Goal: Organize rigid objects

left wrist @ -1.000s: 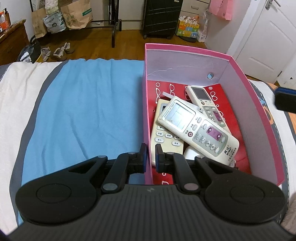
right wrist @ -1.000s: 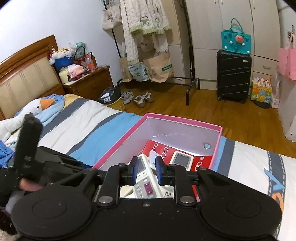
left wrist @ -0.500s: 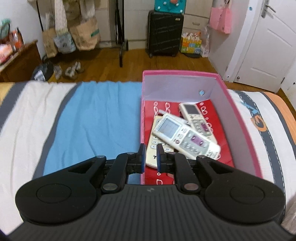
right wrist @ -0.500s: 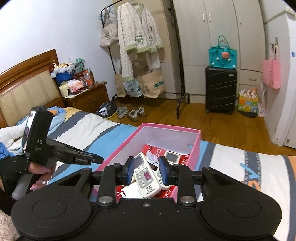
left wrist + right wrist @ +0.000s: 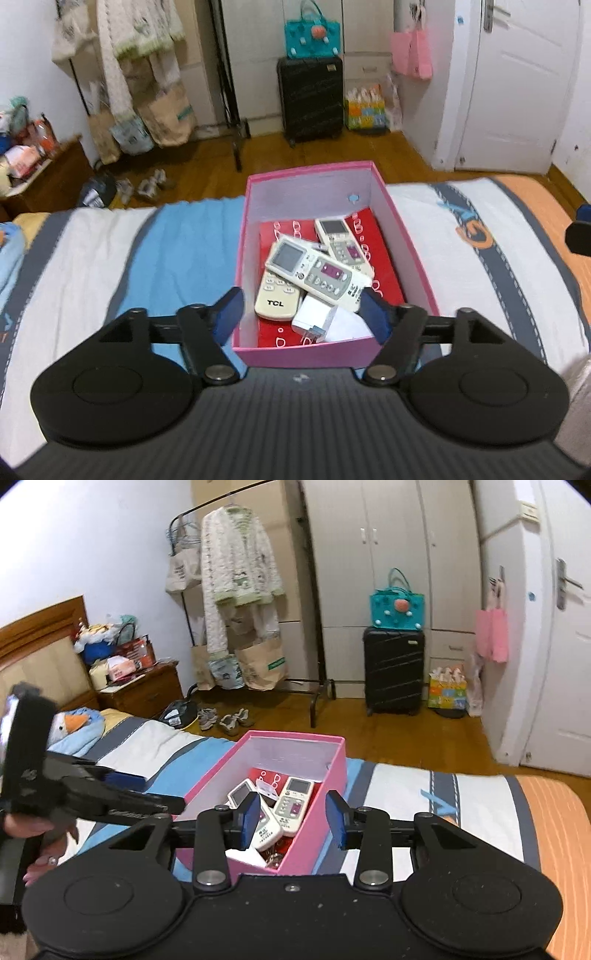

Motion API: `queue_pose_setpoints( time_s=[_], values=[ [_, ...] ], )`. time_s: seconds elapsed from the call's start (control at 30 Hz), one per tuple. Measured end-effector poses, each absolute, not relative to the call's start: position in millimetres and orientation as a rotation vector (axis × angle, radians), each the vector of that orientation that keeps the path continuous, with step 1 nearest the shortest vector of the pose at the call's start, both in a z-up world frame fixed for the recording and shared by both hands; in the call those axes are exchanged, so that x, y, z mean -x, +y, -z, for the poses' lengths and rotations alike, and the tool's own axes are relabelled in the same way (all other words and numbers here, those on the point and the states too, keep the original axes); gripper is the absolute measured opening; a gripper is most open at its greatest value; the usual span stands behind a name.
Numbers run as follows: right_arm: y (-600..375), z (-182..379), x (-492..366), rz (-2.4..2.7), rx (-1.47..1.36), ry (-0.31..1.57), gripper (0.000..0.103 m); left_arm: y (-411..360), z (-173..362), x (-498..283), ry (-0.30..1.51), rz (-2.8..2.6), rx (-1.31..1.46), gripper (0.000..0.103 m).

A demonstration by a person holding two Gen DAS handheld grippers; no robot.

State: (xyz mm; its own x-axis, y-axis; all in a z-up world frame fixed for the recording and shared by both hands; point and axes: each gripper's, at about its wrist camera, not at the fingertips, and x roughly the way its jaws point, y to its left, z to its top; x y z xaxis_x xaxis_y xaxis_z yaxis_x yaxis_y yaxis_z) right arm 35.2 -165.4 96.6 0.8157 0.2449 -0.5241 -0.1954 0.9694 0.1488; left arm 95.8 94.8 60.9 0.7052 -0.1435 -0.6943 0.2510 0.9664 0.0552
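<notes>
Already the pink box (image 5: 334, 354) holds the goods: three remotes (image 5: 317, 271) piled crosswise, the top one lying over a TCL remote (image 5: 277, 295) and against a third at the far right, with a white charger (image 5: 314, 319) at the near end. The box sits on the bed (image 5: 92, 258), its far end close to the bed's far edge, with wood floor (image 5: 207, 177) beyond.

Both claws are spread wide and carry nothing. The left claw (image 5: 301, 314) hovers over the box's near wall, one finger left of it, the other above the charger. The right claw (image 5: 293, 821) hangs over the near right corner, straddling the right wall.

Judging from this, the pile is loose; a finger that dips and catches the top remote could tip it or flick it out. A nudge on the thin wall could slide the box on the soft bedding toward the far edge. The two claws are also near each other, so a careless swing could knock them together.
</notes>
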Motion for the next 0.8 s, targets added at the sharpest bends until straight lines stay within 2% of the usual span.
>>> queue_pose_setpoints(
  time_s=[0.07, 0.17, 0.27, 0.4, 0.47, 0.5, 0.53, 0.8],
  values=[
    [-168, -97, -30, -0.225, -0.098, 0.566, 0.048, 96, -69, -83, 0.725, 0.207, -0.159, 0.085],
    [-174, -96, -22, -0.2, -0.122, 0.569, 0.052, 97, -79, -69, 0.694, 0.167, -0.157, 0.095],
    [-179, -92, -14, -0.176, -0.147, 0.573, 0.058, 98, -83, -57, 0.689, 0.163, -0.148, 0.098],
    [-180, -88, -6, -0.14, -0.128, 0.565, 0.071, 97, -85, -41, 0.675, 0.151, -0.146, 0.098],
    [-181, -86, -4, -0.141, -0.142, 0.559, 0.079, 95, -84, -37, 0.681, 0.154, -0.14, 0.099],
    [-182, -86, -4, -0.144, -0.154, 0.554, 0.093, 94, -83, -35, 0.685, 0.155, -0.135, 0.101],
    [-183, -85, -3, -0.152, -0.163, 0.553, 0.102, 92, -81, -34, 0.69, 0.156, -0.128, 0.102],
    [-181, -80, 3, -0.042, -0.137, 0.566, 0.103, 80, -66, -26, 0.746, 0.162, -0.118, 0.103]
  ],
)
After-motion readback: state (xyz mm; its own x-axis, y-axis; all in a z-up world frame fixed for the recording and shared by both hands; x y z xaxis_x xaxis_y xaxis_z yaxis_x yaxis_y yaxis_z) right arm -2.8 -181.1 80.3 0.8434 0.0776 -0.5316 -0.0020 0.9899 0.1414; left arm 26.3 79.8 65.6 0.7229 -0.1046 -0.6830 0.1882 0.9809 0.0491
